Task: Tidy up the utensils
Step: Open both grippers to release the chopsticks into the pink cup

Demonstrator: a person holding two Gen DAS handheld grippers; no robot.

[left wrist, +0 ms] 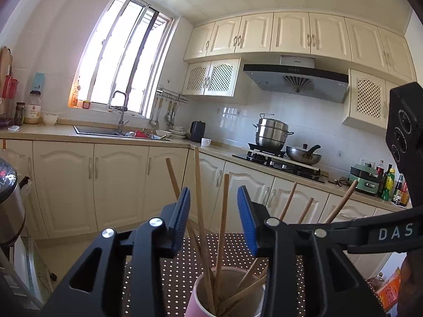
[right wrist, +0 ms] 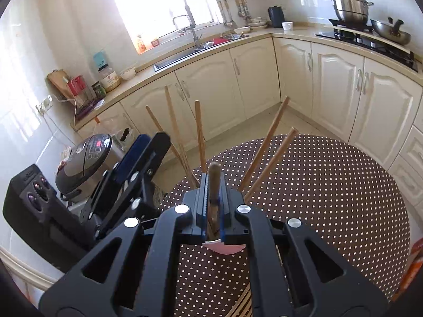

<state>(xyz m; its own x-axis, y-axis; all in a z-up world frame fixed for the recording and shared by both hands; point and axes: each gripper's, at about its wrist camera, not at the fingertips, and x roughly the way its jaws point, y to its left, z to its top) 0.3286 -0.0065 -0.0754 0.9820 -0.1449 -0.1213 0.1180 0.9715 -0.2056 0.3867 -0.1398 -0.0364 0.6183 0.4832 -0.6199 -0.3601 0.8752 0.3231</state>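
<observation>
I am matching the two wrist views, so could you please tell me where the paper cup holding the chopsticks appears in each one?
Left wrist: the cup sits at bottom centre, below the open left hand-held gripper, chopsticks fanning up from it.
Right wrist: only its pink rim shows at lower centre, under the right hand-held gripper, which is shut on a chopstick.
Shared landmark: the steel steamer pot.

Home kitchen. Evidence: cream wall and base cabinets (left wrist: 290, 33); L-shaped counter (left wrist: 53, 132) with inset sink (left wrist: 100, 130) and tap (left wrist: 120, 105) under a window (left wrist: 124, 52); gas hob (left wrist: 280, 162) carrying a steel steamer pot (left wrist: 272, 132) and wok (left wrist: 304, 155); range hood (left wrist: 296, 79); rice cooker (right wrist: 84, 161); hanging ladles (left wrist: 169, 112).
</observation>
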